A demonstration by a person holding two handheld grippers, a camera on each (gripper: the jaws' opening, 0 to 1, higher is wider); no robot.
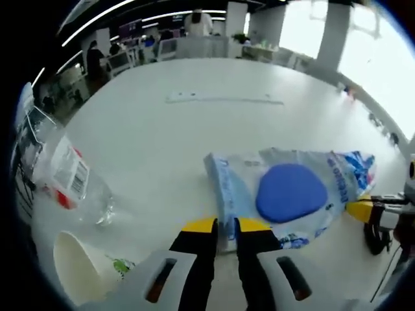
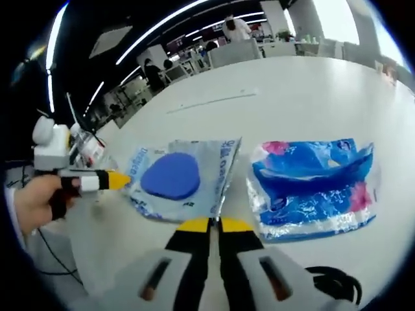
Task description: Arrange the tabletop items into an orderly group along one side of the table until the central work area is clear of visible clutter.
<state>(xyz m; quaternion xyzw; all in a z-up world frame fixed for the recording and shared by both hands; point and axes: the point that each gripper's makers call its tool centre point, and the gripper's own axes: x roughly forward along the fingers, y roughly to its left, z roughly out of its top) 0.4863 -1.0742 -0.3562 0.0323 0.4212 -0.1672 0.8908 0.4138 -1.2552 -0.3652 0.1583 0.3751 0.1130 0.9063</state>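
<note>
A clear plastic bag with a blue oval pad (image 1: 290, 192) inside lies on the white table (image 1: 194, 136). My left gripper (image 1: 227, 227) is shut on its near folded edge. The right gripper (image 1: 373, 210) comes in from the right at the bag's far end. In the right gripper view the same bag (image 2: 170, 176) lies left of centre, and my right gripper (image 2: 216, 225) is shut on its raised edge. The left gripper (image 2: 97, 180), held by a hand (image 2: 35, 204), touches the bag's left side. A second blue-and-white printed bag (image 2: 311, 184) lies flat to the right.
A clear plastic bottle with a white and red label (image 1: 68, 178) lies at the left, with a white paper cup (image 1: 74, 269) on its side nearer me. A thin strip (image 1: 224, 99) lies across the far table. A black cable (image 2: 334, 280) coils near my right gripper. People and desks stand beyond.
</note>
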